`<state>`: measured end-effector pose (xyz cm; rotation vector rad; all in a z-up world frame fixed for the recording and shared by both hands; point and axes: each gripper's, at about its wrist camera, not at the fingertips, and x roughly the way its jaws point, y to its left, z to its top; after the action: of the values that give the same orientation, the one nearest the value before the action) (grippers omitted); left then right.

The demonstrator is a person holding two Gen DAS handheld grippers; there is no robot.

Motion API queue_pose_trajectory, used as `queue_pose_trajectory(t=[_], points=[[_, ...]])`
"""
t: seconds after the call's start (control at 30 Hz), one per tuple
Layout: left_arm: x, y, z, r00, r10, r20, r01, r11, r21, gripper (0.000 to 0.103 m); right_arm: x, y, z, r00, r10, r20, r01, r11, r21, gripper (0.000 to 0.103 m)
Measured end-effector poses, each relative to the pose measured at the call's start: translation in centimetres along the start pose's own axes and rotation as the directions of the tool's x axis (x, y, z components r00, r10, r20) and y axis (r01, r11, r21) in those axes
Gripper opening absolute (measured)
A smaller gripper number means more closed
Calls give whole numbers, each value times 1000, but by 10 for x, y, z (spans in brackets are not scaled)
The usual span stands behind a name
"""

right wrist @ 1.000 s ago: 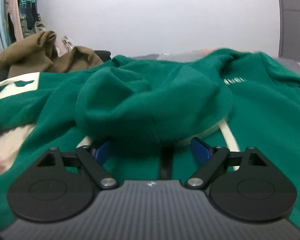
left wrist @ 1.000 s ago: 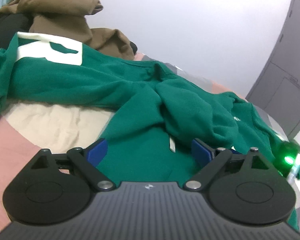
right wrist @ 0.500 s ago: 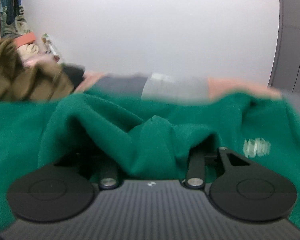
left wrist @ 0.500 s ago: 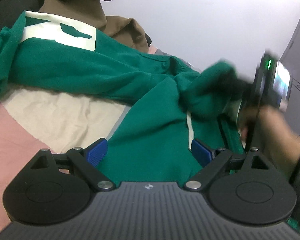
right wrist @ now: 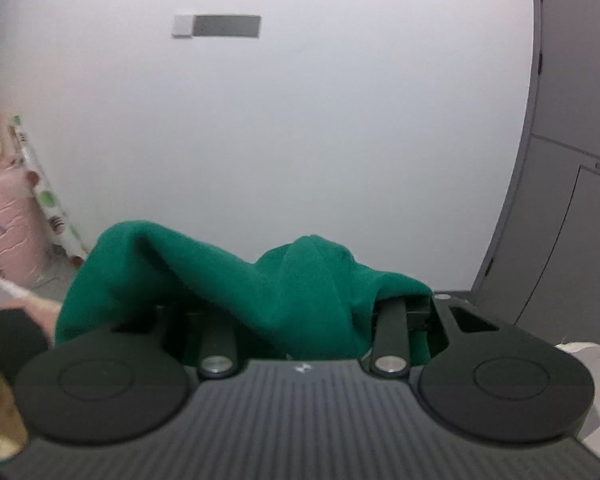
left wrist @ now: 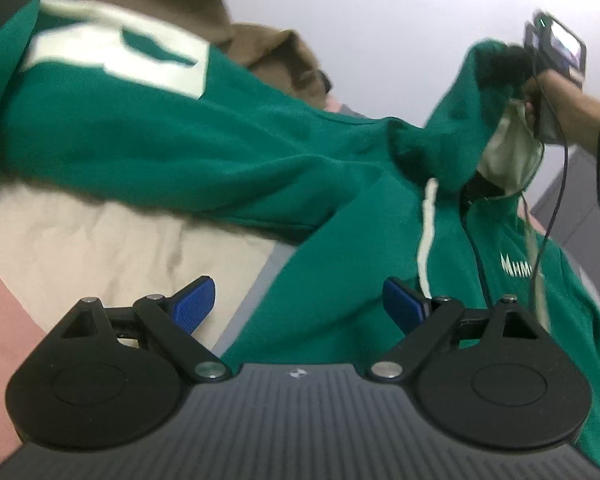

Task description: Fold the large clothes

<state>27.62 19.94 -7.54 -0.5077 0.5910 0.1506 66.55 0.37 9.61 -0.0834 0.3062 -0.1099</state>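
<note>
Since a second ago the right gripper (left wrist: pixel 500 60) has swung way up off the bed, clamped on the green hoodie (left wrist: pixel 228 152) by its hood, which now hangs from it. Left gripper (left wrist: pixel 298 300) hovers over the hoodie's lower front, jaws wide apart, nothing gripped. Rest of the hoodie sprawls across the bedspread (left wrist: pixel 100 240).

Even indoor light, soft shadows; motion blur throughout; strong fisheye bending at edges.
</note>
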Motion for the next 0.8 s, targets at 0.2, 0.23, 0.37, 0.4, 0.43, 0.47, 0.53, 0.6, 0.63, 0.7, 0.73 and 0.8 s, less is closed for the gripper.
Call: queue_pose_trajectory(t=[0.2, 0.23, 0.37, 0.4, 0.43, 0.47, 0.53, 0.6, 0.63, 0.7, 0.73, 0.8], points=[[9, 14, -1, 1000, -17, -21, 16, 997, -70, 93, 55, 0, -23, 995, -54, -78, 55, 998, 11, 45], [10, 14, 0, 1000, -20, -22, 18, 997, -70, 93, 59, -1, -27, 994, -57, -90, 58, 998, 14, 53], [9, 14, 0, 999, -25, -23, 24, 997, -69, 93, 57, -5, -37, 996, -16, -86, 16, 1000, 9, 84], [8, 16, 1, 999, -26, -24, 24, 997, -70, 93, 51, -9, -39, 997, 2, -79, -1, 1000, 18, 84], [7, 16, 1, 999, -28, -23, 26, 997, -70, 93, 45, -13, -41, 997, 18, -78, -16, 999, 31, 84], [6, 15, 1, 999, -28, -21, 27, 997, -68, 93, 38, -19, -43, 996, 37, -85, -33, 998, 52, 84], [4, 15, 2, 999, -27, -22, 25, 998, -62, 93, 21, -31, -48, 992, 81, -101, -73, 994, 86, 84], [1, 14, 2, 999, -26, -22, 24, 999, -48, 93, 0, -41, -56, 990, 91, -112, -81, 992, 92, 84], [-2, 13, 1, 999, -25, -20, 25, 999, -38, 93, -13, -47, -62, 986, 113, -119, -103, 991, 86, 84], [-9, 9, 0, 999, -30, -12, 30, 1000, -9, 93, -42, -66, -76, 984, 121, -127, -110, 990, 90, 84], [-12, 8, -1, 999, -33, -12, 33, 999, 4, 93, -55, -72, -83, 982, 116, -147, -102, 990, 100, 84], [-20, 4, -3, 999, -47, -9, 47, 999, 23, 93, -71, -87, -96, 975, 113, -192, -88, 987, 134, 84]])
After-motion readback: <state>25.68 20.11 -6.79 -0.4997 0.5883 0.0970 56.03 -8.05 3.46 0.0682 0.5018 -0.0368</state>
